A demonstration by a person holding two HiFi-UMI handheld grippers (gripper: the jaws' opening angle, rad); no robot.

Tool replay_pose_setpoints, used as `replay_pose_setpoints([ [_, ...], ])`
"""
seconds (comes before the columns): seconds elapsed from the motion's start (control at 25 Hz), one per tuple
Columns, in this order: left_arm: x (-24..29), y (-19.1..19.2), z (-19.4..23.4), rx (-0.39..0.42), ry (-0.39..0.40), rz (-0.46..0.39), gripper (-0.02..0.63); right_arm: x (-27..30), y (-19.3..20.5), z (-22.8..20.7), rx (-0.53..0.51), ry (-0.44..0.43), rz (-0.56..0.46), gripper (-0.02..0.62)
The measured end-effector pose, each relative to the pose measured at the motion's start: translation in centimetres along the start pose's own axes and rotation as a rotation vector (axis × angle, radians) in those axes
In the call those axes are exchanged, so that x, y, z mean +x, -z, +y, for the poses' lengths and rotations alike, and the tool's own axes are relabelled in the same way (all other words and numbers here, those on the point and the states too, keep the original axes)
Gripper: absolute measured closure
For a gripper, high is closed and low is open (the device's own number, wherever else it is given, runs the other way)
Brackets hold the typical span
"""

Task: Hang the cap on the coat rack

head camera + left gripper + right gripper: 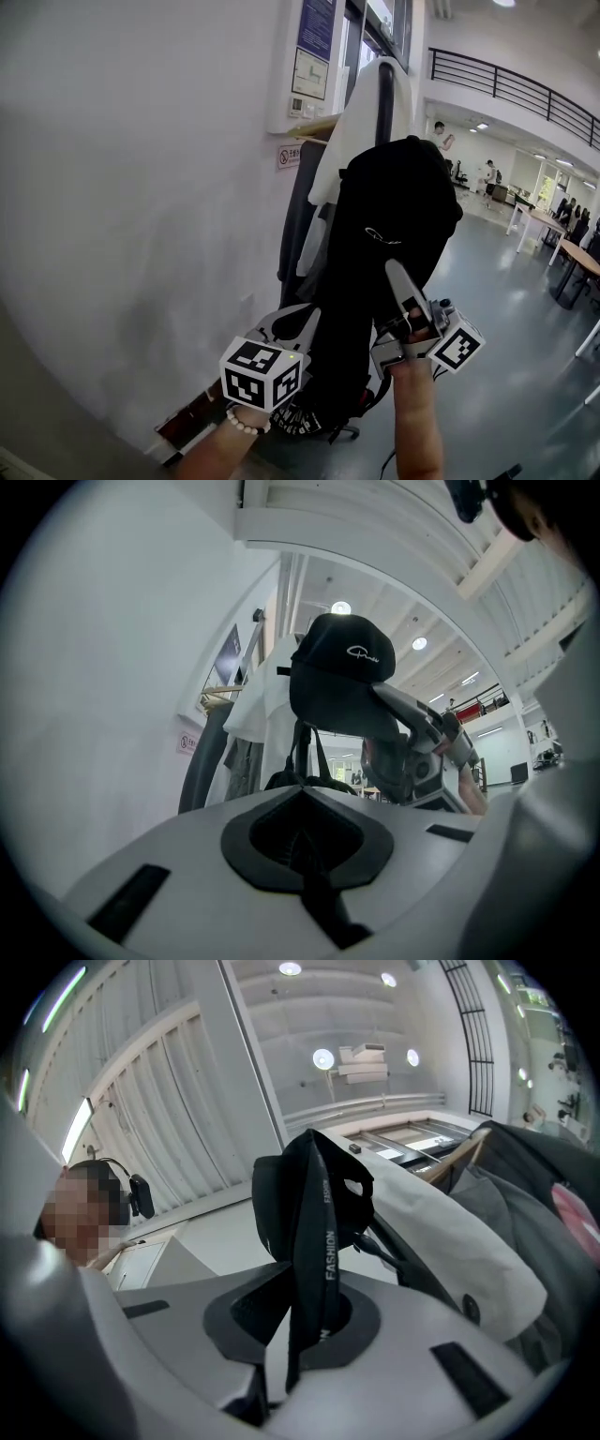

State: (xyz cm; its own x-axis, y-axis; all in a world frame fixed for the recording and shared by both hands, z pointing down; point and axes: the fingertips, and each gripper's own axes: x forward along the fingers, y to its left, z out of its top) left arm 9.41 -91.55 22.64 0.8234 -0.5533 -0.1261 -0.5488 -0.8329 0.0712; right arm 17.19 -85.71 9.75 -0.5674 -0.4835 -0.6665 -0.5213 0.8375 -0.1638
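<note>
The coat rack [384, 98] stands by the wall [141, 187], draped with clothes [349, 131]. The black cap [403, 202] is raised in front of it, its strap [314, 1241] pinched in the fingers of my right gripper [394, 272]. The fingers of my left gripper [305, 850] are pressed together, empty.

Strap [314, 1241] of cap [277, 1206]: white print "FASHION", repeated along length. Cap front, left gripper view: white embroidered script logo [361, 653], not legible. Wall sign [288, 155], red symbol: characters too small. Blue notice [316, 26]: illegible.
</note>
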Motion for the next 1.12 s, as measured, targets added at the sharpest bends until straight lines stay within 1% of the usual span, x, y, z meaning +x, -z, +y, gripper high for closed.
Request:
replay_pose_setpoints([
  [0.08,0.1,0.4,-0.1,-0.008,0.003,0.004,0.603,-1.3,1.1,-0.9,0.034,0.028,0.009,0.577],
  [0.2,0.2,1.1,-0.6,-0.018,0.013,0.009,0.603,-3.5,2.8,-1.7,0.097,0.04,0.007,0.577],
  [0.4,0.3,2.6,-1.1,-0.032,0.018,0.029,0.603,-6.4,5.3,-2.7,0.185,0.088,0.002,0.577],
  [0.76,-1.0,4.1,-1.1,-0.049,-0.001,0.043,0.603,-10.1,8.0,-3.6,0.254,0.128,-0.044,0.575],
  [1.0,-1.4,4.7,-1.4,-0.058,-0.008,0.06,0.603,-10.6,7.8,-3.2,0.232,0.15,-0.048,0.575],
  [1.08,-1.4,4.9,-1.7,-0.057,-0.01,0.063,0.603,-10.9,7.5,-3.3,0.198,0.188,-0.041,0.574],
  [1.12,-1.5,4.9,-1.8,-0.058,-0.014,0.064,0.603,-11.0,7.4,-3.3,0.179,0.213,-0.036,0.554],
])
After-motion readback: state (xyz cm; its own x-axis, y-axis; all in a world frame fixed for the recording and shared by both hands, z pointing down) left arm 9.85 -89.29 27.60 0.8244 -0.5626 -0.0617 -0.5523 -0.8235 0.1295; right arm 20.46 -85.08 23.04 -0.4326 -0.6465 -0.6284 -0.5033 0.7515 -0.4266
